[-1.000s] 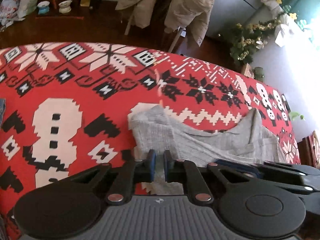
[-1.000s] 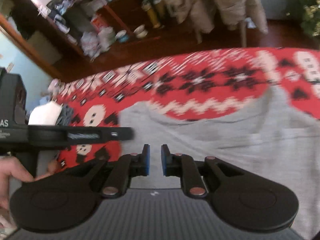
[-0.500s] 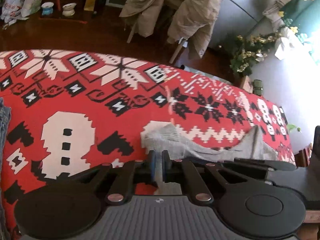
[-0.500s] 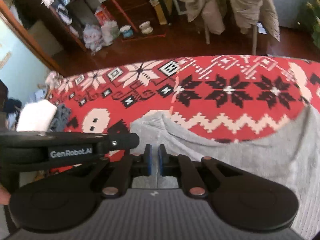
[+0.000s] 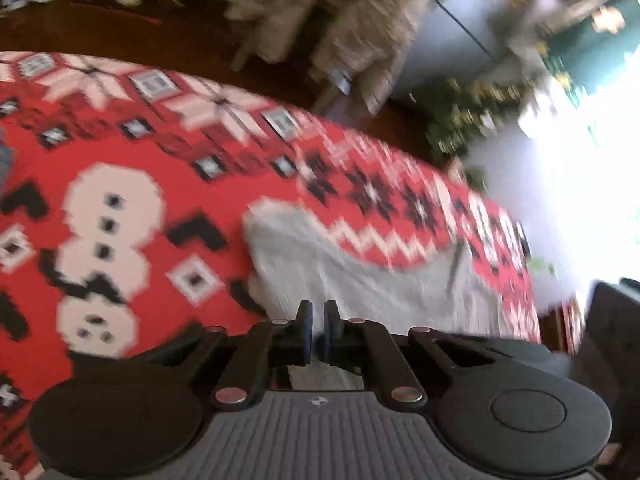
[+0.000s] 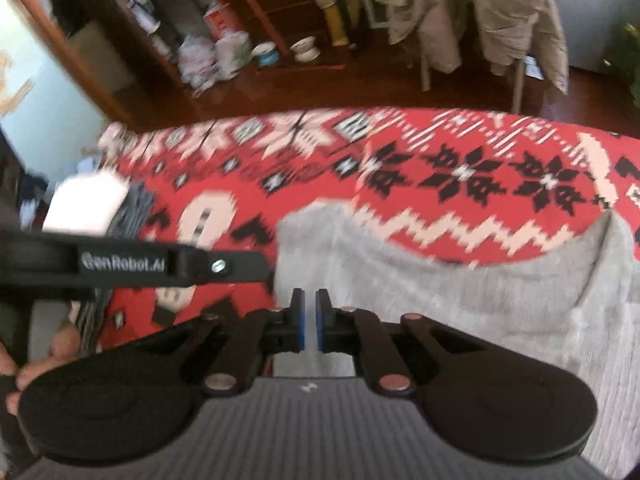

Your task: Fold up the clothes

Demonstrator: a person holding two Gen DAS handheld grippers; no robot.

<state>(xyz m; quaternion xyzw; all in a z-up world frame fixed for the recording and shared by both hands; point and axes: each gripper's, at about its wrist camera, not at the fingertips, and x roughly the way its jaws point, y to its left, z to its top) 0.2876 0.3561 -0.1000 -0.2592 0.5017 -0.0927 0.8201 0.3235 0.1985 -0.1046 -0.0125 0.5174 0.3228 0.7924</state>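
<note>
A grey garment [image 5: 360, 280] lies on a red blanket [image 5: 168, 184], its near edge running in between the fingers of both grippers. The left gripper [image 5: 315, 320] is clamped shut on that edge, blue pads almost meeting with a sliver of cloth between them. The right gripper [image 6: 310, 312] is likewise closed on the grey cloth, though blur makes the exact pinch hard to judge. In the right wrist view the garment spreads away to the right, its far edge dipping in a shallow curve between two raised corners. The left gripper's black arm crosses that view at the left, and fingers of a hand [image 6: 48, 360] show beneath it.

The garment is a soft, fine-ribbed knit. The blanket has a blocky woven pattern of white snowmen, snowflakes, black stars and a white zigzag.

Beyond the blanket is a dark wooden floor [image 6: 360, 84]. Beige coats [image 6: 500, 12] hang over a chair, cluttered shelves [image 6: 224, 20] stand at the back, and a folded stack [image 6: 88, 204] sits at the blanket's left end.
</note>
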